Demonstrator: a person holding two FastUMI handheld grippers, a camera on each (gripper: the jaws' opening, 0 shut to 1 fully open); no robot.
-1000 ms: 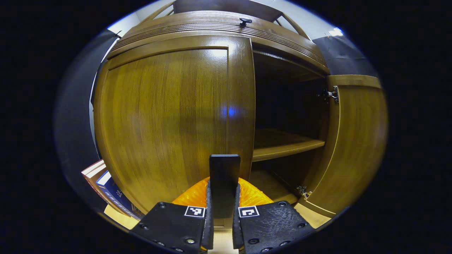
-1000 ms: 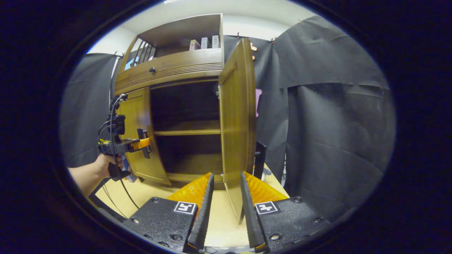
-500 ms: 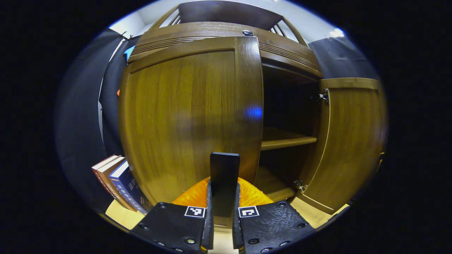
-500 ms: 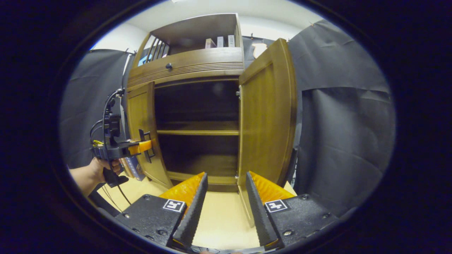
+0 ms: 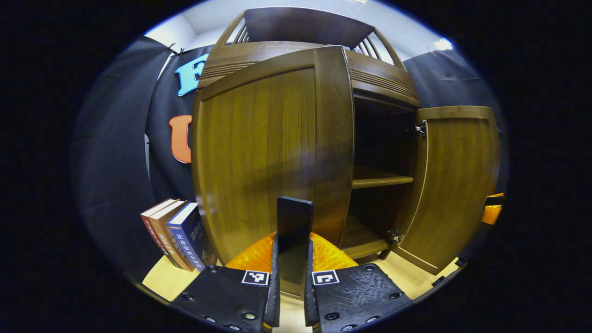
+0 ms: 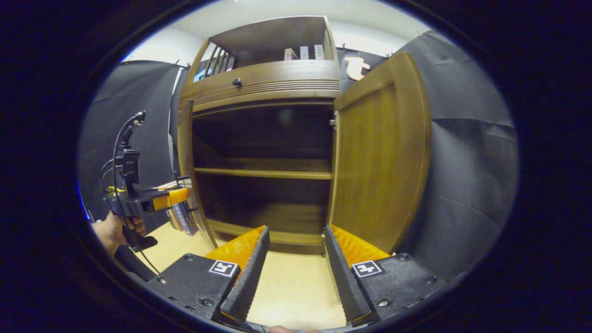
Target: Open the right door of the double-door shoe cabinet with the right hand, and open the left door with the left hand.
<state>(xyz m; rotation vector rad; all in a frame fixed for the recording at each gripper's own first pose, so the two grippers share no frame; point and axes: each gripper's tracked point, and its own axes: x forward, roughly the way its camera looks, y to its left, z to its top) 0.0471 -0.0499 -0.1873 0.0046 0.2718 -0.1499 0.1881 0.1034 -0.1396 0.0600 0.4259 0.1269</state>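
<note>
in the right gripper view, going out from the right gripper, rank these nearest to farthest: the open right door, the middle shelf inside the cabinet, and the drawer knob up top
From the right gripper:
1. right door, swung open on the right, just beyond the jaws.
2. middle shelf, straight ahead inside the cabinet.
3. drawer knob, high up, left of centre.

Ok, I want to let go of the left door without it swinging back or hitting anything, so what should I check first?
1. Left claw shut on the left door's handle: ok.
2. Left door swung well out from the cabinet: ok.
3. Right door open wide: ok.
4. Right claw open and clear of the right door: ok.
5. Books standing beside the left door, clear of its swing: cannot tell.
6. Whether the left door will hold open once released: cannot tell.
</note>
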